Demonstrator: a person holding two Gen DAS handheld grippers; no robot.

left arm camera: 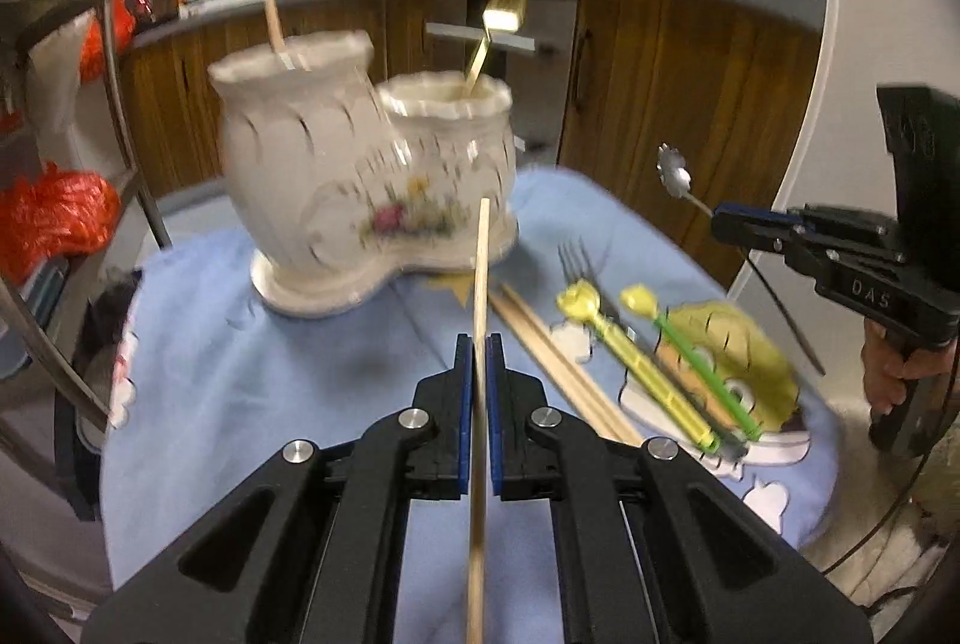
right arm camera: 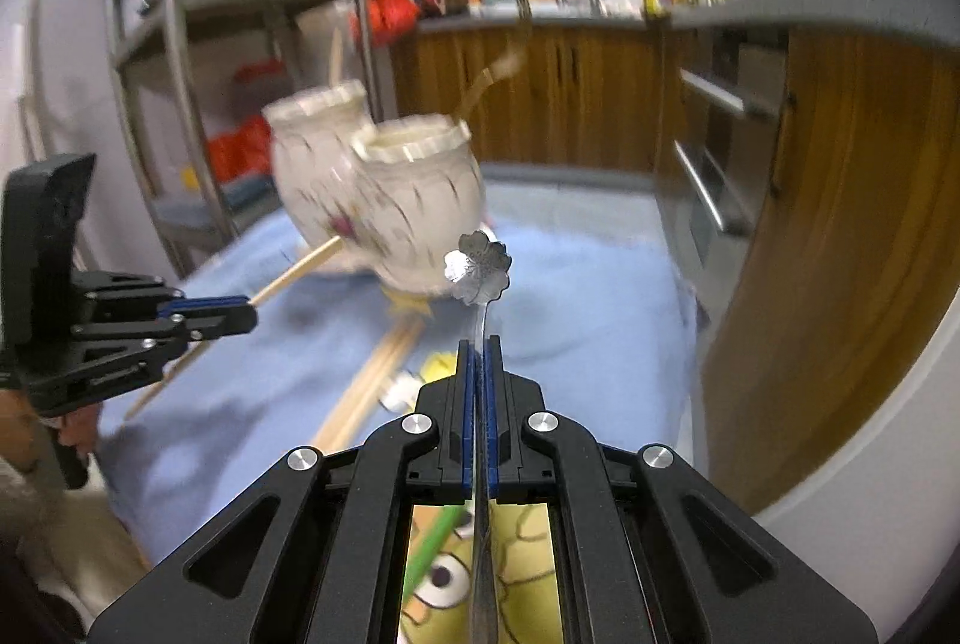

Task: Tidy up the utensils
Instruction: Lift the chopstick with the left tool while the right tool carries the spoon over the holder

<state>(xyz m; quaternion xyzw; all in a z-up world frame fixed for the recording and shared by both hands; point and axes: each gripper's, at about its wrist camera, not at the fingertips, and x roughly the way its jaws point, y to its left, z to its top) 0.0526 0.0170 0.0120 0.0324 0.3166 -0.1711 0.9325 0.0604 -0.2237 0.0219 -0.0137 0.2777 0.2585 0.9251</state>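
My left gripper (left arm camera: pixel 479 344) is shut on a wooden chopstick (left arm camera: pixel 481 254) that points toward the white double ceramic holder (left arm camera: pixel 360 182). That holder's taller cup has a wooden stick (left arm camera: pixel 273 17) in it, and its lower cup has a gold fork (left arm camera: pixel 501 14). My right gripper (right arm camera: pixel 479 347) is shut on a silver spoon with a flower-shaped bowl (right arm camera: pixel 478 265), lifted above the blue cloth (right arm camera: pixel 576 308) in front of the holder (right arm camera: pixel 384 188). On the cloth lie a pair of chopsticks (left arm camera: pixel 558 356), a steel fork (left arm camera: pixel 579 263) and two yellow-green flower-topped utensils (left arm camera: pixel 654 374).
The round table's blue cloth (left arm camera: pixel 240 374) carries a cartoon print at the right. A metal rack (right arm camera: pixel 180 44) with red bags stands to the left. Wooden kitchen cabinets (left arm camera: pixel 690 104) and a cluttered grey counter run behind. A hand (left arm camera: pixel 888 374) grips the right tool's handle.
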